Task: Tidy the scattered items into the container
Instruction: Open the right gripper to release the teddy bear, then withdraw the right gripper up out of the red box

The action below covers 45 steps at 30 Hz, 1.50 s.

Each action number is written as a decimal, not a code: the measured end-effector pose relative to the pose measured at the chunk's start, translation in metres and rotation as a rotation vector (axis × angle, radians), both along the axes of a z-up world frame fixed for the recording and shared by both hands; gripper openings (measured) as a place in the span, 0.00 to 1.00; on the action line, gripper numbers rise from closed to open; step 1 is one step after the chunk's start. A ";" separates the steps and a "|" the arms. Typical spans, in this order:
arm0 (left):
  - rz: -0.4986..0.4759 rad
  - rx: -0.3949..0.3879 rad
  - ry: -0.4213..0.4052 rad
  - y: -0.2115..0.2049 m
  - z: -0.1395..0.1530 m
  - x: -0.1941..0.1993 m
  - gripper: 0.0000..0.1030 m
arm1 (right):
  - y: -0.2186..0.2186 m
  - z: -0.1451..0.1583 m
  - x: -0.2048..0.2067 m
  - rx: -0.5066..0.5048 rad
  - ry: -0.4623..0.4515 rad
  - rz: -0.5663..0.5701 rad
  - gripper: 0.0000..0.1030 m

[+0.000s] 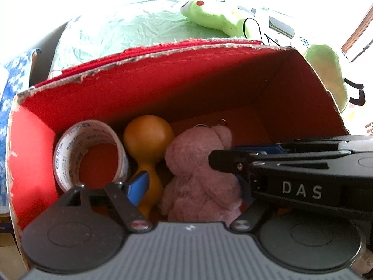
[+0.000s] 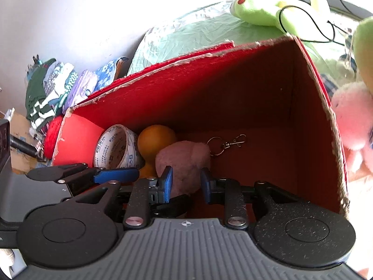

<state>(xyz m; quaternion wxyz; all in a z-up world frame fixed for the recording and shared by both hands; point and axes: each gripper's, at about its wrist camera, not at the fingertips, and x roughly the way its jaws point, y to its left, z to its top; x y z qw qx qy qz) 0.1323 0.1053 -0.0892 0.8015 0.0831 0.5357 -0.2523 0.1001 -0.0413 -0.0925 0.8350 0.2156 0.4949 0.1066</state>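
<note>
Inside a red cardboard box with ragged torn edges [image 1: 163, 86], 3 items lie along the floor near the far wall: a roll of clear packing tape printed with blue lettering [image 1: 91, 154] tipped on its side at the left, an orange plastic dumbbell-shaped toy [image 1: 148, 154] just beside it, and a dusty-pink plush bear with a metal keyring clasp [image 1: 200, 177] touching the orange toy on the right. Both hand-held grippers point down into the box.

The left gripper [image 1: 186, 182] stands spread wide, its blue-padded fingers on either side of the bear and pressing on nothing; 1 blue pad sits in front of the orange toy.

The right gripper [image 2: 186, 184] has its 2 blue pads a short way apart, with the lower part of the pink bear [image 2: 184, 163] in the gap. The pads do not appear to press on the plush. The keyring [image 2: 226, 144] lies on the box floor beyond the bear's head.

Behind the box a crumpled mint-green sheet [image 1: 130, 30] carries a lime-green plush toy [image 1: 216, 16]; a pale pink plush [image 2: 352, 119] sits outside the right wall, and folded clothes [image 2: 53, 88] are stacked to the left.
</note>
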 end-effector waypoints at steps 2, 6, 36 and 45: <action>0.001 -0.001 0.002 0.001 0.001 0.000 0.82 | 0.001 0.001 -0.001 -0.002 -0.007 -0.002 0.28; 0.003 -0.006 0.004 0.001 0.001 0.001 0.82 | 0.001 0.000 -0.002 0.001 -0.012 -0.007 0.28; 0.068 0.014 -0.205 0.008 0.020 -0.019 0.82 | 0.001 0.004 -0.015 -0.055 -0.141 -0.100 0.27; 0.097 0.000 -0.275 0.011 0.025 -0.026 0.87 | 0.001 0.009 -0.024 -0.058 -0.204 -0.136 0.28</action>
